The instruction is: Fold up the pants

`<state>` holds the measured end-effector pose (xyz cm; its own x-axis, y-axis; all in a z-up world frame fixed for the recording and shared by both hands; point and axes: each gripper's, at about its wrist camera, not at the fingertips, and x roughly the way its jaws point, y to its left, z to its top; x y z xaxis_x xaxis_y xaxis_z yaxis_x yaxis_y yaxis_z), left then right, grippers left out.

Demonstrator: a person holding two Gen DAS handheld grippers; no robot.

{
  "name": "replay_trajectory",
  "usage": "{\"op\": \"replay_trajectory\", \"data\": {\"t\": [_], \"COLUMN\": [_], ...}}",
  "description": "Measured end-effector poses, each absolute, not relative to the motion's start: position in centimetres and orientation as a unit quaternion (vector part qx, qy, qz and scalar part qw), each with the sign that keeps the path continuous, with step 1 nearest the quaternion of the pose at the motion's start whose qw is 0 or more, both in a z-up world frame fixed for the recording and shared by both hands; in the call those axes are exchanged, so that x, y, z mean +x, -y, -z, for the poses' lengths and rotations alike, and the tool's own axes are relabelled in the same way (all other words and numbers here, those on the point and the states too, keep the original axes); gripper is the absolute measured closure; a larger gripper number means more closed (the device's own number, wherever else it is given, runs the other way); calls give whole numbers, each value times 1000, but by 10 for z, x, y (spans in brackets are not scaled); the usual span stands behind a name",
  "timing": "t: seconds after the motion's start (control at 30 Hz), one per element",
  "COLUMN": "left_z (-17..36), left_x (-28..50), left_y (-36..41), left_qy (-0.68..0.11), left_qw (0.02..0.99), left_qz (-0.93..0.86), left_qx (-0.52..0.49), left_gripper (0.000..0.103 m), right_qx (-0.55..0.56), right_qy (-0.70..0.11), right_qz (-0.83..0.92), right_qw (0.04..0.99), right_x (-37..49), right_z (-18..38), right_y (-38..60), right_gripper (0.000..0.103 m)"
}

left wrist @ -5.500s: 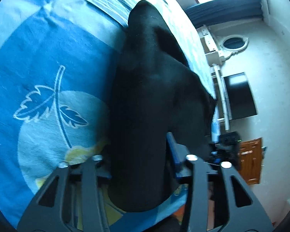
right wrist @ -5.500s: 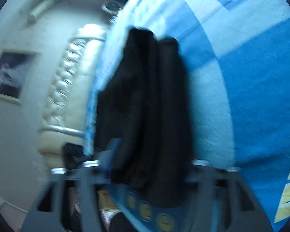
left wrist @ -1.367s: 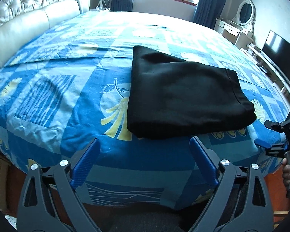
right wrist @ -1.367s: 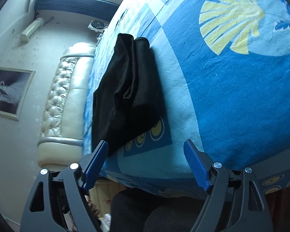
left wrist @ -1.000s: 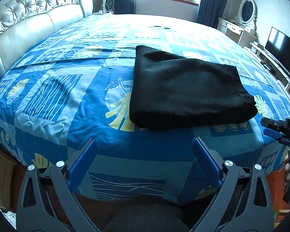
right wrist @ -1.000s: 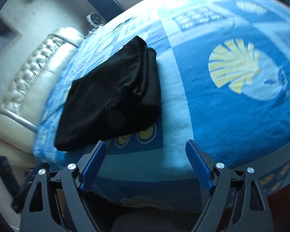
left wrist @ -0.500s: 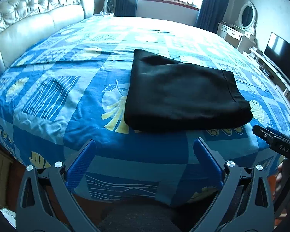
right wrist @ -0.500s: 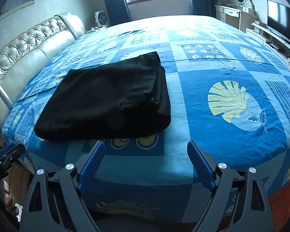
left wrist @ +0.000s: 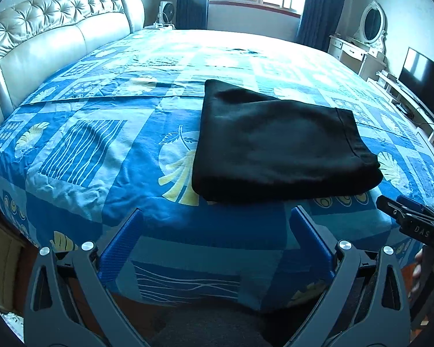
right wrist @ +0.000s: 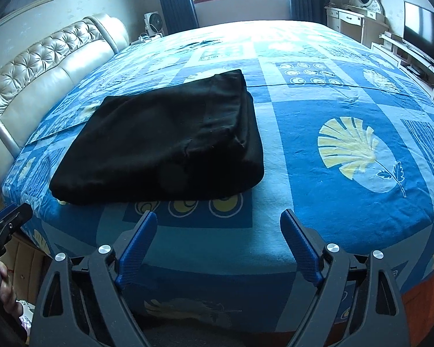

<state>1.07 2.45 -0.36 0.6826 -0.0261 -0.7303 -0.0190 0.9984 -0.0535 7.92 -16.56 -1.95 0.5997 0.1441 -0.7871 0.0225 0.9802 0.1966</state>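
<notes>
The pants point(left wrist: 277, 147) lie near the front edge of the bed point(left wrist: 101, 156), on the blue patterned cover, folded into a thick black rectangle with nothing touching them. Both tools are drawn back off the mattress: the left gripper point(left wrist: 215, 228) hangs below the front edge with its blue fingers spread wide and empty, and the right gripper point(right wrist: 217, 231) does the same a little further along, also splayed and holding nothing. The fold looks finished, so the step in hand, as I judge it, is simply to leave the bundle alone and clear away — any lift-off should go straight back and up, so that no fingertip catches the near edge and drags the top layer askew. If a last tidy were wanted, it would be at the right-hand end, where the right wrist view shows the layers stepped rather than flush, with a small pucker at the hem; a light press there would do, not a fresh grasp. The cloth is soft, matt and fairly heavy — it sits plump at the folded front edge and sags slightly in the middle. A stitched band runs along the right side in the left wrist view. The far corner rises a little, but the stack looks stable as it lies.
</notes>
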Motion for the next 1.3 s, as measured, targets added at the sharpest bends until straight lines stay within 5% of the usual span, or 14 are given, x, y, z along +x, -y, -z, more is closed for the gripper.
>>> {"op": "replay_trajectory", "data": {"t": [1.3], "left_z": [8], "left_x": [12], "left_y": [-18], "left_qy": [-408], "left_qw": [913], "left_qz": [-13], "left_qx": [-5], "left_gripper": [2], "right_qx": [101], "right_qy": [-463], "right_qz": [-47], "right_qw": [879], "right_x": [79], "right_z": [28], "right_y": [160], "right_gripper": [17]}}
